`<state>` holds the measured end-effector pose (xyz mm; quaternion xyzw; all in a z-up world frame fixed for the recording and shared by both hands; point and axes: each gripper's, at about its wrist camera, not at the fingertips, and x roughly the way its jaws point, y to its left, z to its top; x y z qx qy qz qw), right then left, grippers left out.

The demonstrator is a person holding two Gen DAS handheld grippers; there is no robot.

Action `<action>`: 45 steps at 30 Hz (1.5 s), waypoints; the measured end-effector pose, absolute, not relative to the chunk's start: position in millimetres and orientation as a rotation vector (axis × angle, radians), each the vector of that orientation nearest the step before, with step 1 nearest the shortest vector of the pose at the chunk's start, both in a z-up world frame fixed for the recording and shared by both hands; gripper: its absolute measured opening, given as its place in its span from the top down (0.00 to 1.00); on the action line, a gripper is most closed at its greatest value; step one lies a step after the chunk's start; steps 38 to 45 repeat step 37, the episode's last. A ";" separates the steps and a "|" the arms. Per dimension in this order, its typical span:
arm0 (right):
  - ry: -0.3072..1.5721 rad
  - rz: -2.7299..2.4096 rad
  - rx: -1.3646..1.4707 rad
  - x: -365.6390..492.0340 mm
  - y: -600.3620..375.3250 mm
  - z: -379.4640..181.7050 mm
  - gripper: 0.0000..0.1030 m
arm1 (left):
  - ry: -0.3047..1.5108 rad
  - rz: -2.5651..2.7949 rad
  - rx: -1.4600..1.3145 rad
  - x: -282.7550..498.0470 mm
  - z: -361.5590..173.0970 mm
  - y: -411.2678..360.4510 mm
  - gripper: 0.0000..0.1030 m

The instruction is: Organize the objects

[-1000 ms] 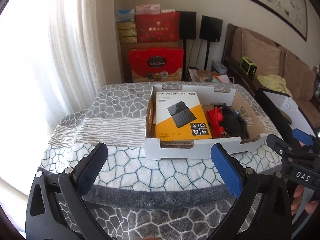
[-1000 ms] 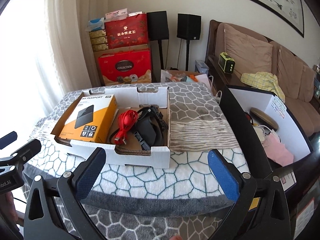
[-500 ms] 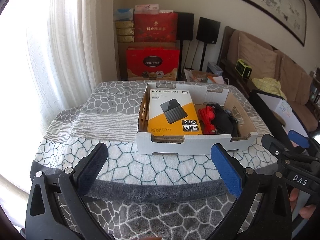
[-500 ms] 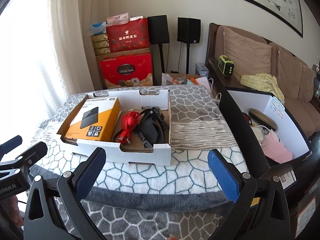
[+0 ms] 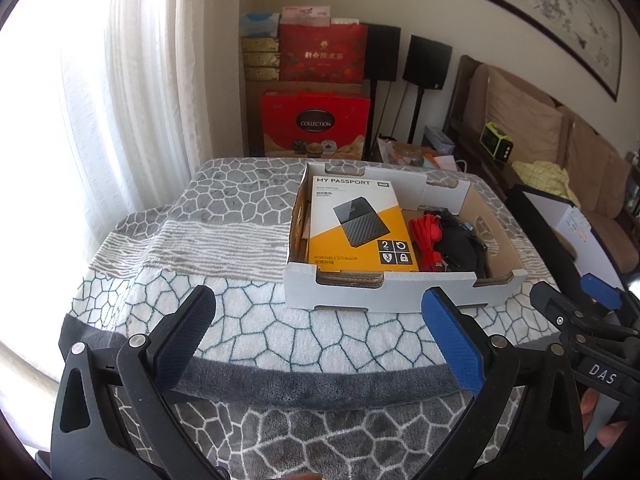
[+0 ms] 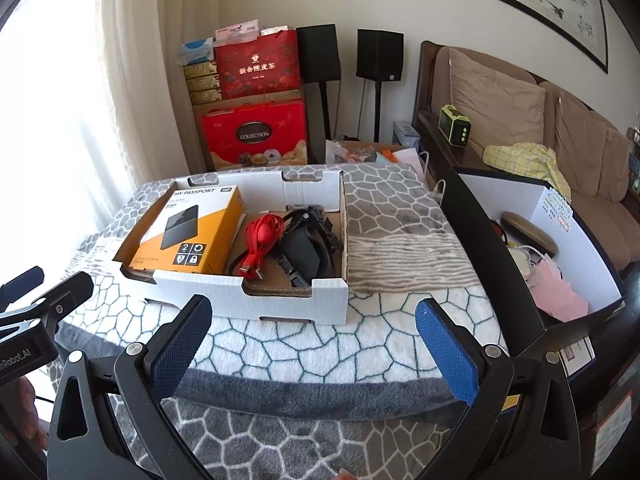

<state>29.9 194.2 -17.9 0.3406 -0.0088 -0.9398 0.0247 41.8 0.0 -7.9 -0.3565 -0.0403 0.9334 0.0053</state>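
A white cardboard tray [image 5: 384,288] [image 6: 280,300] sits on the patterned cloth of the table. In it lie an orange and white hard-drive box [image 5: 356,226] [image 6: 192,232], a red cable [image 5: 428,238] [image 6: 262,240] and a black strap bundle [image 5: 460,240] [image 6: 308,244]. My left gripper [image 5: 316,320] hangs open over the table's near edge, short of the tray, with nothing between its fingers. My right gripper [image 6: 312,324] is open too, in front of the tray's near wall and holding nothing.
To the right of the table stands a black and white bin [image 6: 560,248] with a pink bag and other items. Red gift boxes [image 5: 316,128] and speakers [image 6: 380,54] stand behind the table, a brown sofa [image 6: 520,108] at the right, curtains at the left.
Both grippers have drawn back from the tray, which now looks smaller and farther in both views. Both stay open and nothing in the tray has moved.
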 end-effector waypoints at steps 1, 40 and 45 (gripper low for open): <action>-0.026 -2.906 1.054 29.8 194.1 -17.8 0.00 | -0.127 2.920 -1.118 41.6 -8.4 0.1 0.00; -0.016 -2.906 1.041 30.7 193.8 -14.1 0.00 | -0.073 2.946 -1.136 44.1 -11.5 2.1 0.00; -0.016 -2.906 1.041 30.7 193.8 -14.1 0.00 | -0.073 2.946 -1.136 44.1 -11.5 2.1 0.00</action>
